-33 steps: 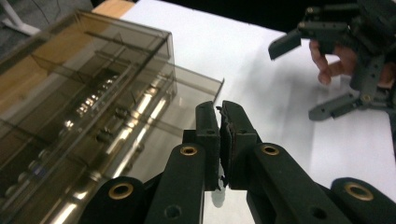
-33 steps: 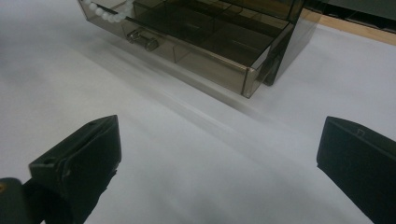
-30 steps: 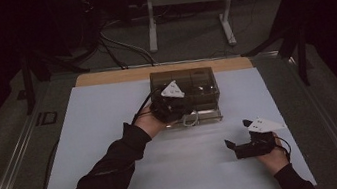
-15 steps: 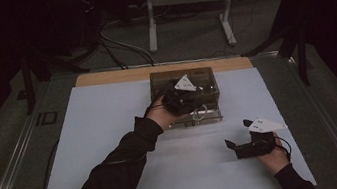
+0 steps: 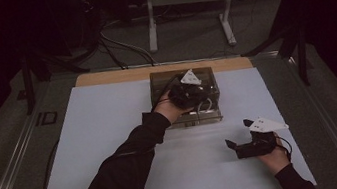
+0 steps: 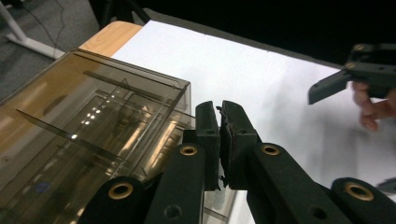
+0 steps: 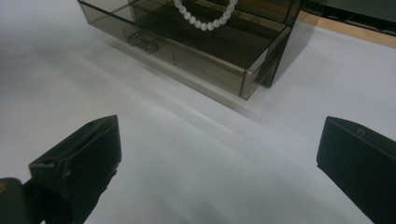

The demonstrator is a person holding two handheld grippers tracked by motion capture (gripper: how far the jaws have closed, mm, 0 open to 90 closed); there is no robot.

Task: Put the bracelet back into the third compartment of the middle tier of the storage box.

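Note:
A smoky transparent drawer box [image 5: 160, 81] stands at the far middle of the white table [image 5: 102, 135]. Its lower drawer [image 7: 205, 56] is pulled out toward me, and a white bead bracelet [image 7: 203, 22] lies inside. My left gripper [image 6: 220, 111] is shut with nothing between its jaws, and hovers over the box's top near its right front corner [image 6: 184, 88]. In the high view the left gripper [image 5: 191, 93] sits above the box. My right gripper [image 5: 239, 133] rests low at the right front of the table, jaws wide open and empty, pointing toward the drawer.
A strip of bare wood [image 5: 113, 76] shows behind the white sheet. Beyond the table stand a metal frame [image 5: 188, 0] and cables on the floor. Open white surface spreads left of the box and between the box and my right gripper [image 7: 219, 140].
My left hand has moved to the right and a little farther away, from the box's left front to above its top. The right gripper has stayed put.

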